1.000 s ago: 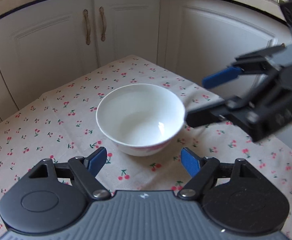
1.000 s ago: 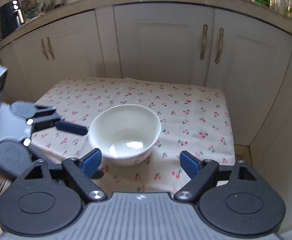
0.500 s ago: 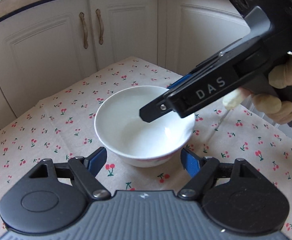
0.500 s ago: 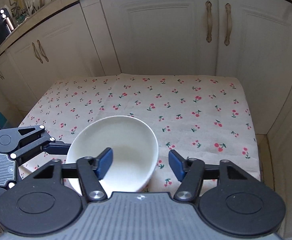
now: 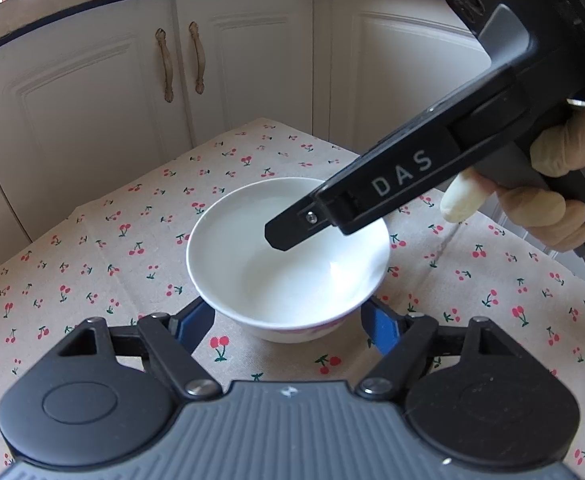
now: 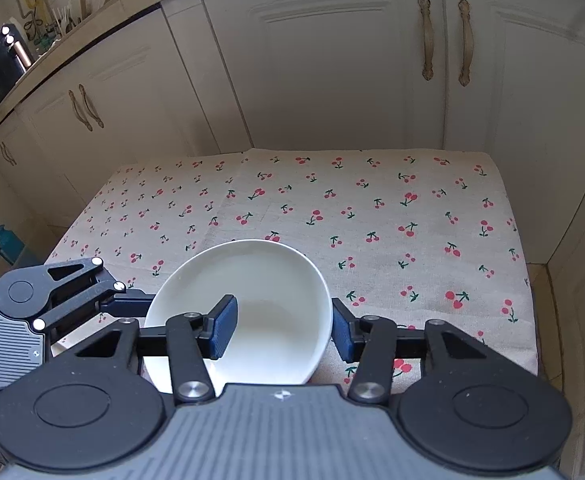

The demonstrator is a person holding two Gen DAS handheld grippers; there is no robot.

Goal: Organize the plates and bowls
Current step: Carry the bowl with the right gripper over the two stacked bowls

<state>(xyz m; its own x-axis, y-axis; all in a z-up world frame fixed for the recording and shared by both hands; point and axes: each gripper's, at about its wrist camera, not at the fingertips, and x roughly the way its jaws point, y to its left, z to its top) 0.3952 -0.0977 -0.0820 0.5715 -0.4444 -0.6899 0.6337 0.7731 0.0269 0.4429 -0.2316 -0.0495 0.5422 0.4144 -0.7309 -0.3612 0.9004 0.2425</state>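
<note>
A white bowl point(image 5: 288, 276) stands on the cherry-print tablecloth point(image 5: 92, 240). My left gripper point(image 5: 288, 326) is open, its blue pads on either side of the bowl's near base, apart from it. My right gripper point(image 6: 284, 328) is open and straddles the bowl's right wall point(image 6: 268, 312): the left pad is inside the bowl, the right pad outside the rim. In the left wrist view the right gripper's black finger point(image 5: 332, 216) reaches down into the bowl from the right. No plates are in view.
White cabinet doors point(image 6: 332, 72) stand close behind the table. The tablecloth's far edge point(image 6: 292, 152) and right edge point(image 6: 524, 280) drop off to the floor. A counter with a black appliance point(image 6: 0, 60) is at the far left.
My right gripper has come in from the right and lowered over the bowl's rim, one pad now inside it. My left gripper has moved closer to the bowl.
</note>
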